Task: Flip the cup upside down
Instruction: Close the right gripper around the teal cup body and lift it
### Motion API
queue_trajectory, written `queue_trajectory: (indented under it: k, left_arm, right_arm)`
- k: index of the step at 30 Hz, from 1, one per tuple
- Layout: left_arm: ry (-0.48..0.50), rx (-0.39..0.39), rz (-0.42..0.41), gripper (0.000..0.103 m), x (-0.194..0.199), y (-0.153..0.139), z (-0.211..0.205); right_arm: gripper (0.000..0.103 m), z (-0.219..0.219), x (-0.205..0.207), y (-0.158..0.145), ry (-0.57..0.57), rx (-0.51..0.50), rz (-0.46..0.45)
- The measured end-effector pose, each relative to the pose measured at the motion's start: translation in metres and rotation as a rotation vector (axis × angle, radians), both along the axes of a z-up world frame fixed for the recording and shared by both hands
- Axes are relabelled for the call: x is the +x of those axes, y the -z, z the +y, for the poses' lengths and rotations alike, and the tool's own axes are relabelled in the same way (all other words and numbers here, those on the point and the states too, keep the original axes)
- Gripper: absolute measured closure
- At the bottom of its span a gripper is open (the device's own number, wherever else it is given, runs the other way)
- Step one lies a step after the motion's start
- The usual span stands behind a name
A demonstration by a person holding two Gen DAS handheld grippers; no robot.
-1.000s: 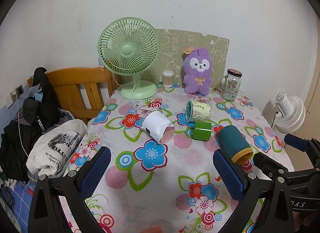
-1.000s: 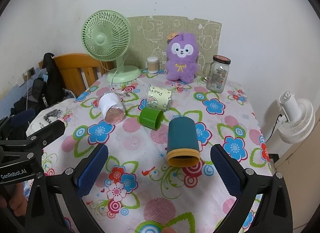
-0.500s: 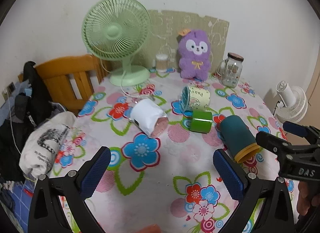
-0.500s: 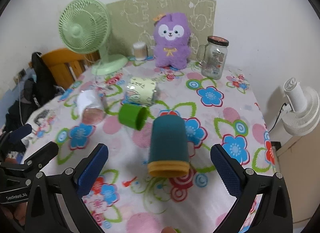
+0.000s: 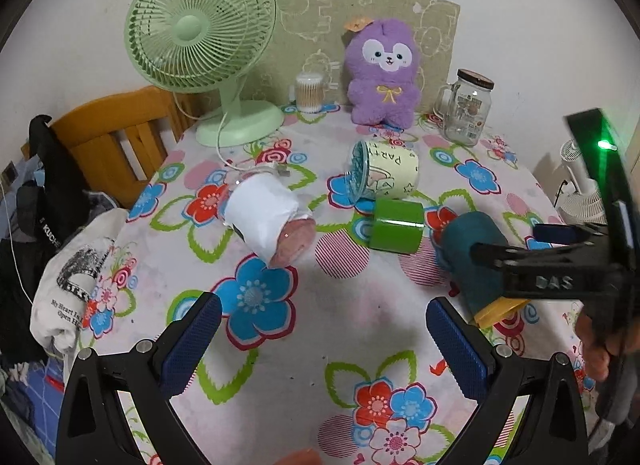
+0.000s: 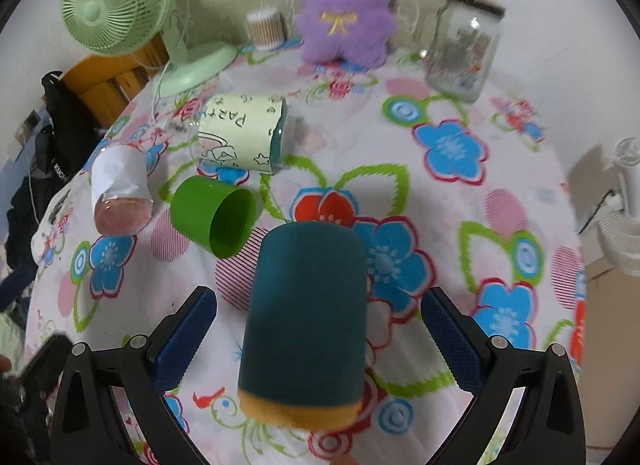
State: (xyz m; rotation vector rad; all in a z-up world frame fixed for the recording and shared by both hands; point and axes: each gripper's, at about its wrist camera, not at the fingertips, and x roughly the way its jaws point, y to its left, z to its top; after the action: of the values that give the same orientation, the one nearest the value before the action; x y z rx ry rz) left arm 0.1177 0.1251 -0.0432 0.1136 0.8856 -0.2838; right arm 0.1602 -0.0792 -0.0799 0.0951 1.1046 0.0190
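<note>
A dark teal cup with a yellow rim point(image 6: 306, 317) lies on its side on the flowered tablecloth, its rim toward the camera. My right gripper point(image 6: 318, 339) is open with the cup between its fingers, not touching. In the left wrist view the teal cup point(image 5: 470, 257) lies at the right, partly behind the right gripper's body point(image 5: 560, 265). My left gripper point(image 5: 322, 343) is open and empty over bare cloth. A green cup point(image 6: 214, 221), a white-wrapped cup point(image 6: 120, 189) and a pale "PARTY" cup point(image 6: 244, 133) also lie on their sides.
At the table's back stand a green fan point(image 5: 202, 25), a purple plush toy point(image 5: 382, 69), a glass jar point(image 5: 466, 107) and a cotton-swab pot point(image 5: 309, 91). A wooden chair with clothes point(image 5: 100, 137) stands at the left. A white fan point(image 6: 628, 209) stands off the right edge.
My right gripper has moved forward and down until the teal cup lies between its fingers. My left gripper has moved closer to the table. The cups have not moved.
</note>
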Motion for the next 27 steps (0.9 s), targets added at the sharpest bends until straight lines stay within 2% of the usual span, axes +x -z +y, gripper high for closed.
queue_trajectory:
  k: [2, 3, 6, 7, 13, 17, 23, 27]
  left_arm:
    - [0.001, -0.004, 0.008, 0.0, 0.0, 0.001, 0.0]
    - [0.0, -0.003, 0.011, 0.0, -0.001, 0.002, 0.001]
    - [-0.007, -0.001, 0.014, 0.0, -0.003, 0.003, 0.004]
    - [-0.01, 0.0, 0.014, 0.0, -0.004, 0.003, 0.006]
    - [-0.031, -0.011, 0.015, 0.0, -0.009, 0.002, 0.018]
    - [-0.033, -0.028, 0.01, 0.0, -0.015, -0.001, 0.022]
    - [-0.022, -0.028, 0.003, 0.0, -0.022, -0.002, 0.022]
    - [-0.028, -0.036, -0.002, 0.0, -0.025, -0.004, 0.025]
  right_arm:
    - [0.001, 0.0, 0.006, 0.003, -0.004, 0.012, 0.006]
    - [0.005, 0.001, 0.01, 0.005, -0.017, 0.018, 0.01]
    - [0.029, 0.002, 0.02, 0.011, -0.03, 0.02, 0.036]
    - [0.033, 0.003, 0.023, 0.014, -0.04, 0.017, 0.051]
    - [0.034, 0.011, 0.023, 0.016, -0.077, 0.006, 0.066]
    - [0.033, 0.016, 0.029, 0.032, -0.079, 0.005, 0.18]
    - [0.035, 0.024, 0.02, 0.022, -0.091, -0.048, 0.108]
    - [0.035, 0.029, 0.003, -0.001, -0.092, -0.035, 0.031]
